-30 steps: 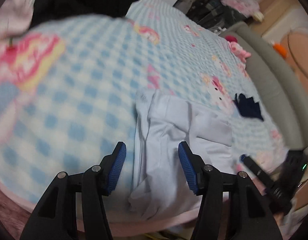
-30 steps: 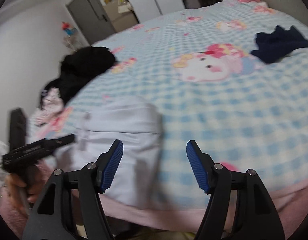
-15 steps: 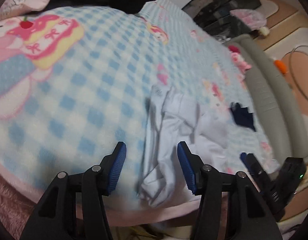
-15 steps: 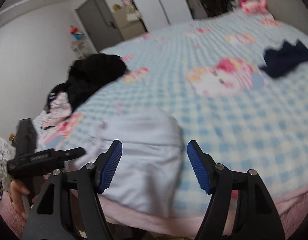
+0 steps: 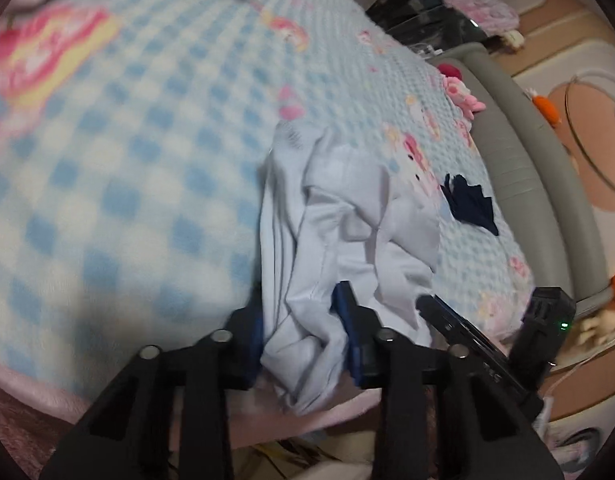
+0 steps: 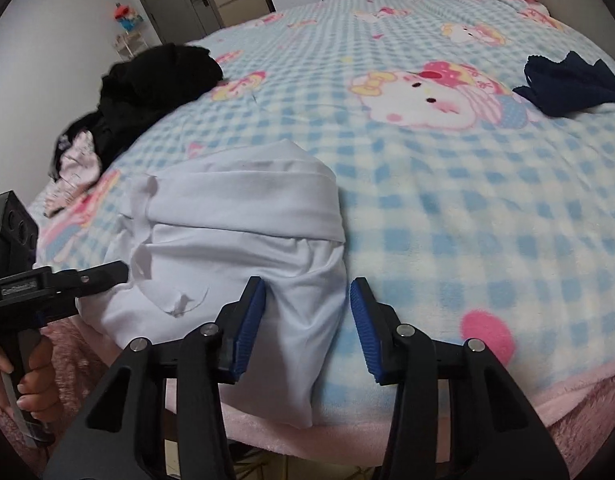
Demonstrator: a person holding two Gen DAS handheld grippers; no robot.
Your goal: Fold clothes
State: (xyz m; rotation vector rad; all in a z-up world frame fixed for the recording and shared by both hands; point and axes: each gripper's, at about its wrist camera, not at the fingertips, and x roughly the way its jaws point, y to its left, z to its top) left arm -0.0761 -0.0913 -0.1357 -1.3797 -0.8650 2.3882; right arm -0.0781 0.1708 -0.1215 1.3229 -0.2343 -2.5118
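Bedding first: a wide blue-and-white checked fleece blanket [image 6: 447, 184] printed with pink cartoon cats covers the bed. On the blanket's near edge lies a loosely folded white cotton garment [image 6: 243, 216], its long axis running away from the edge, its lower end drooping over the pink trim. Farther up the blanket, left of the garment, sits a black clothes heap [image 6: 155, 76]; far to its right, a small crumpled navy cloth [image 6: 567, 84]. The left gripper [image 5: 303, 332] has its blue pads spread around the garment's near-left hem, cloth between them, not yet clamped. The right gripper [image 6: 307, 320], also spread, straddles the near-right hanging corner. Both sit equally near. Half a second ago each hovered short of the cloth; now both have advanced onto it.
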